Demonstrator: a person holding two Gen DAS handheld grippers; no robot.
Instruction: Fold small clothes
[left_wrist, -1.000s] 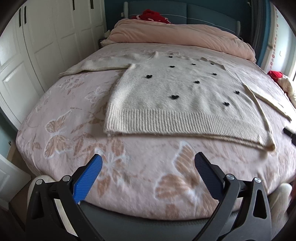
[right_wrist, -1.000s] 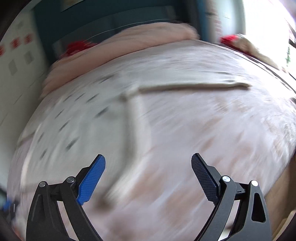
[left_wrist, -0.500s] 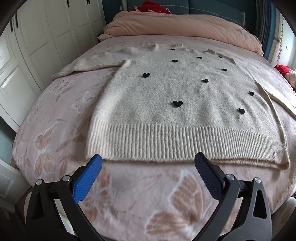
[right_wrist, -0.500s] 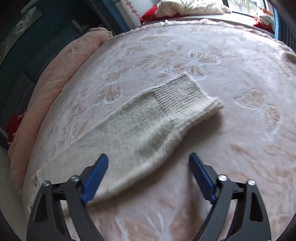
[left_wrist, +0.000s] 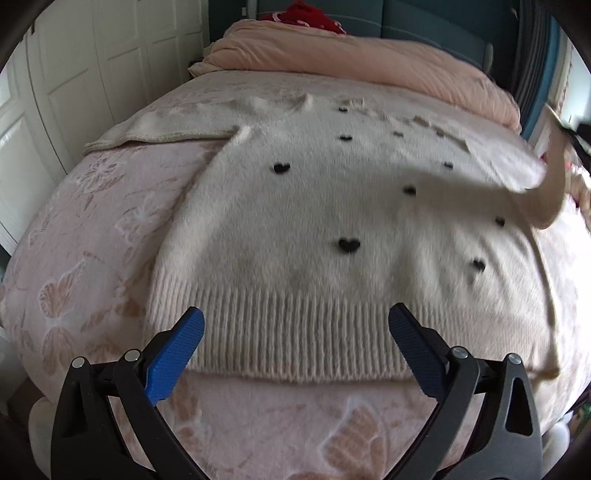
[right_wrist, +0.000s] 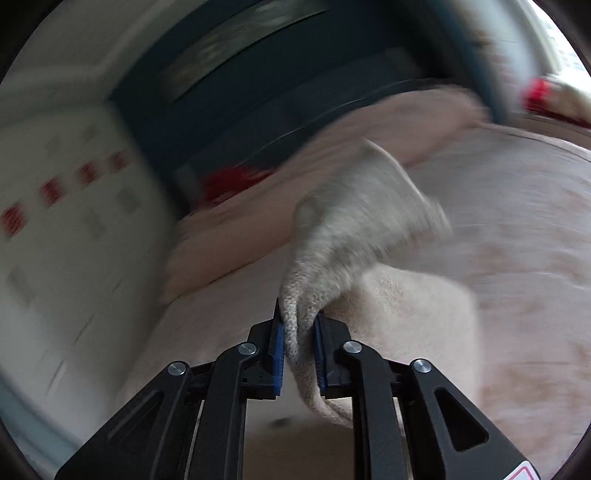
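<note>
Across the middle of the left wrist view, a cream sweater dotted with small black hearts lies flat on a pink butterfly-print bedspread, its ribbed hem toward the bottom of the frame. At the bottom edge, the left gripper hovers over that hem with its jaws spread wide and nothing between them. One sleeve stretches out flat toward the upper left; at the right edge, the other sleeve is raised off the bed, blurred. A folded pink duvet sits along the top, white wardrobe doors at the left.

Low in the centre of the right wrist view, the right gripper is clamped on the ribbed cuff of the sleeve, which rises from the blue pads toward mid-frame. Everything behind is heavily smeared; the bedspread fills the right side and a dark blue headboard the top.
</note>
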